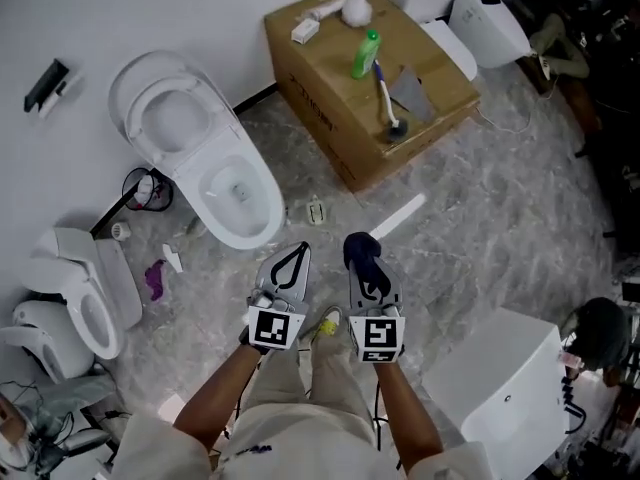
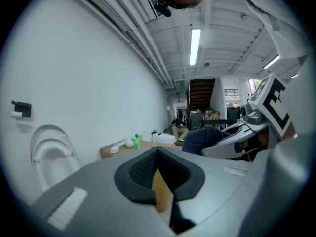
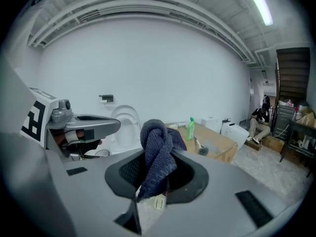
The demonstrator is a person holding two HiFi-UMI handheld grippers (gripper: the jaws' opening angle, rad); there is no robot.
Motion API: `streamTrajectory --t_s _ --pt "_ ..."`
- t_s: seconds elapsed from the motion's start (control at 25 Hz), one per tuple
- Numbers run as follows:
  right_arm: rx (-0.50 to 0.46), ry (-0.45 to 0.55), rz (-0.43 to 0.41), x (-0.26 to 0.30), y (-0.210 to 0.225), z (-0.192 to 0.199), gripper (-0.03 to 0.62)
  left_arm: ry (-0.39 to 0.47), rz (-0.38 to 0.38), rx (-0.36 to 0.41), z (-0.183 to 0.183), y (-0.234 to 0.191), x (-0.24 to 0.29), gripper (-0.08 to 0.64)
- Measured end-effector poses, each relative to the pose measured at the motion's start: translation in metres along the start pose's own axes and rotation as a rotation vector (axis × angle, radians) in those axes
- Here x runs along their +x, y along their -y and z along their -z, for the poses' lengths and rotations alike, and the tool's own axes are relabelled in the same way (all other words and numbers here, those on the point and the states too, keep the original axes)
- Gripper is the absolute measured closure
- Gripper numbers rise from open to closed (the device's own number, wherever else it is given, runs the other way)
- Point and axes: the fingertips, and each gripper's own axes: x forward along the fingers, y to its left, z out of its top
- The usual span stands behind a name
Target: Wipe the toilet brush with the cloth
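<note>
The toilet brush [image 1: 386,96], with a pale blue handle and a dark head, lies on the cardboard box [image 1: 320,88] at the far side of the floor. It also shows small in the right gripper view as the toilet brush [image 3: 200,146]. My right gripper [image 1: 364,265] is shut on a dark blue knitted cloth [image 1: 361,252], and the cloth [image 3: 158,154] hangs bunched over its jaws. My left gripper [image 1: 298,256] is beside it, shut and holding nothing. Both are held low in front of me, well short of the box.
A white toilet [image 1: 215,168] with its lid up stands at the left. A green bottle [image 1: 366,53] and a grey sheet [image 1: 411,92] also lie on the box. Loose toilet parts [image 1: 80,303] sit at the far left, a white unit [image 1: 500,388] at the lower right.
</note>
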Motion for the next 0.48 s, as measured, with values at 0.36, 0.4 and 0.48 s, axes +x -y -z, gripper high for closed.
streamTrajectory --t_s 0.36,0.4,0.48 --pt "-0.045 0.136 -0.002 -0.06 -0.023 -0.097 0.494 0.088 -0.109 -0.1 -0.098 -0.021 -0.062 0.56" --pt "-0.048 0.15 0.0 -0.066 -0.025 -0.105 0.494 0.091 -0.115 -0.096 -0.104 -0.023 -0.069 0.56" --pt "-0.064 0.175 -0.002 -0.074 -0.03 -0.121 0.494 0.101 -0.114 -0.078 -0.119 -0.024 -0.077 0.56"
